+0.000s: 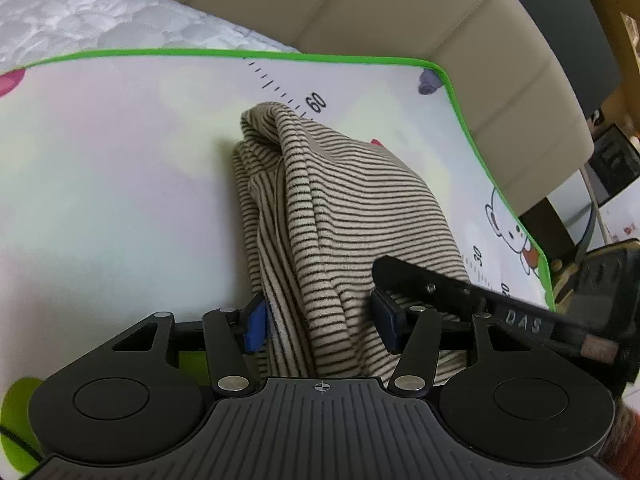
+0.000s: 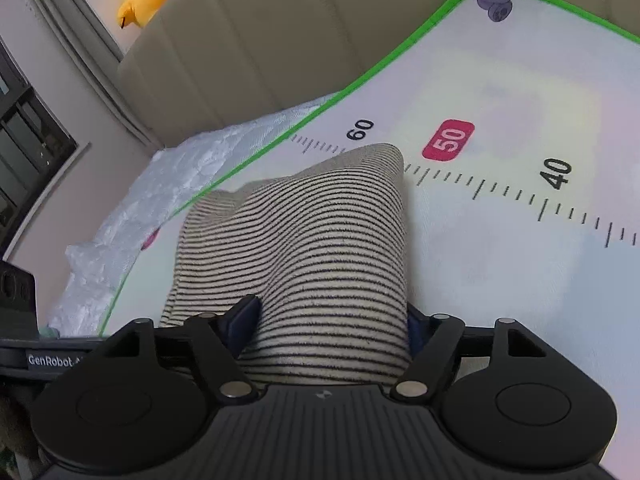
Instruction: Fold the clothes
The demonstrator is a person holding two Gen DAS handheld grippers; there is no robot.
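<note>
Striped beige cloth fills the gap between both sets of your jaws. On your left gripper (image 1: pixel 320 326) the blue pads (image 1: pixel 256 326) stand partly apart with the folded striped garment (image 1: pixel 340 208) bunched between them; whether they actually pinch it, you cannot tell. Your right gripper (image 2: pixel 326 322) has its jaws set wide around a thick fold of the same garment, the cloth touching both sides, though a true grip cannot be told. Beyond the jaws the garment lies as a narrow folded bundle on the pastel play mat (image 2: pixel 500 248), across its printed ruler marks (image 2: pixel 556 174). Farther off, the mat's green edge (image 1: pixel 240 53) meets white quilted bedding (image 1: pixel 80 16) and a beige padded headboard (image 1: pixel 360 4).
</note>
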